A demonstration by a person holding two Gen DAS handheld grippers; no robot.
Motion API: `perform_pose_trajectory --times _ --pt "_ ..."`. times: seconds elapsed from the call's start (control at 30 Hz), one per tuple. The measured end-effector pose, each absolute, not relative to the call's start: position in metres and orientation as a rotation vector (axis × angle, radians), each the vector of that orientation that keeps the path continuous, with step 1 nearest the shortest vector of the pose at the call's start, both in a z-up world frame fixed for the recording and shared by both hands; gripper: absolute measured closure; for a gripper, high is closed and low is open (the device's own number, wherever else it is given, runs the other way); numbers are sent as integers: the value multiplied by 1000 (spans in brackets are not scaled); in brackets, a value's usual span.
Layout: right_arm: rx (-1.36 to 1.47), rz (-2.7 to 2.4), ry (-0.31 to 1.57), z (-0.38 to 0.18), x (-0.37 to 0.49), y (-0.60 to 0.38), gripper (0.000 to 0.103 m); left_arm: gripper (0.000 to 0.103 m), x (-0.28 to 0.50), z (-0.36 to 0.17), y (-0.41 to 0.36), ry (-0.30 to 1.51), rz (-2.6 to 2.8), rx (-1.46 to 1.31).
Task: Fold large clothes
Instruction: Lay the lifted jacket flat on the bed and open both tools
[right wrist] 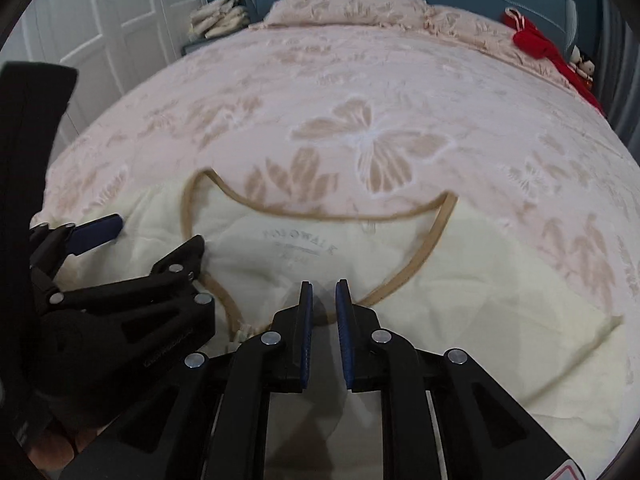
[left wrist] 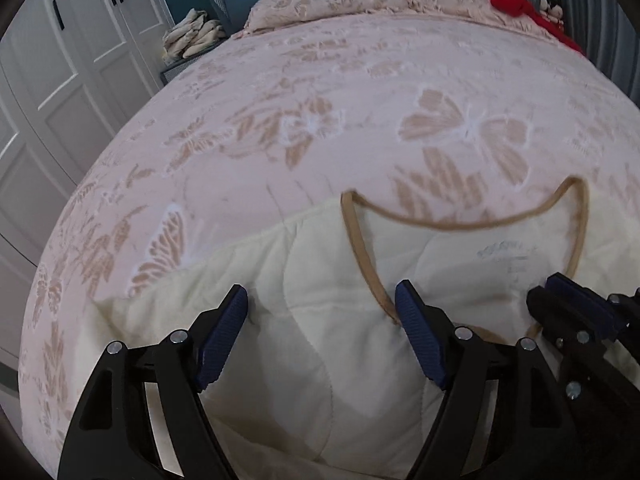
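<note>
The cream quilted garment (right wrist: pixel 460 292) lies spread flat on the bed (right wrist: pixel 400 92), neckline up; folding looks barely begun. The left tool (left wrist: pixel 322 314) gapes wide, the right tool (right wrist: pixel 323 308) barely parted, both empty.

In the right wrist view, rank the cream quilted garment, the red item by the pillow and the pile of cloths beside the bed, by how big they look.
1. cream quilted garment, by far the largest, though it lies nearest the camera.
2 and 3. red item and pile of cloths: both far off and look about alike, so no ranking.
</note>
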State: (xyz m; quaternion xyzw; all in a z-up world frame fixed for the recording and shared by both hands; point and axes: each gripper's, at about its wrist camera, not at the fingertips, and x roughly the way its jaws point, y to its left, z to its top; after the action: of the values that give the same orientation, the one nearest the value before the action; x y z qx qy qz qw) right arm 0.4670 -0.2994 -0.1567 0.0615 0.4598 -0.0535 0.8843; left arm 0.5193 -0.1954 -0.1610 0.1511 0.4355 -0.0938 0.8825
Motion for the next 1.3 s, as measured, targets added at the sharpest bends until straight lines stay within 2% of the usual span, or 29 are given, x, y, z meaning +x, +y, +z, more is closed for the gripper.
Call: perform_pose_trajectory --times 0.07,0.23,1.1,1.13,1.17,1.2,1.27,1.3 --pt "177 -114 947 -161 465 -310 96 27 519 -164 -192 895 -190 302" --pt "226 -117 917 -165 462 -315 99 22 520 -169 -188 880 -179 279" --pt "150 -203 874 -165 465 -305 99 14 519 -168 -183 863 -152 248" --pt "167 -259 834 -155 454 -310 97 14 518 -162 -175 884 -162 215" --pt "194 -306 789 -143 441 -317 87 14 515 -154 -165 899 -152 178" --pt "234 -352 740 -130 425 -325 81 14 509 -146 -154 898 -149 137" --pt "319 -370 670 -103 376 -344 58 14 479 -119 -119 863 -202 34" --pt "319 -369 670 -93 349 -350 57 14 461 -107 -102 854 -204 35"
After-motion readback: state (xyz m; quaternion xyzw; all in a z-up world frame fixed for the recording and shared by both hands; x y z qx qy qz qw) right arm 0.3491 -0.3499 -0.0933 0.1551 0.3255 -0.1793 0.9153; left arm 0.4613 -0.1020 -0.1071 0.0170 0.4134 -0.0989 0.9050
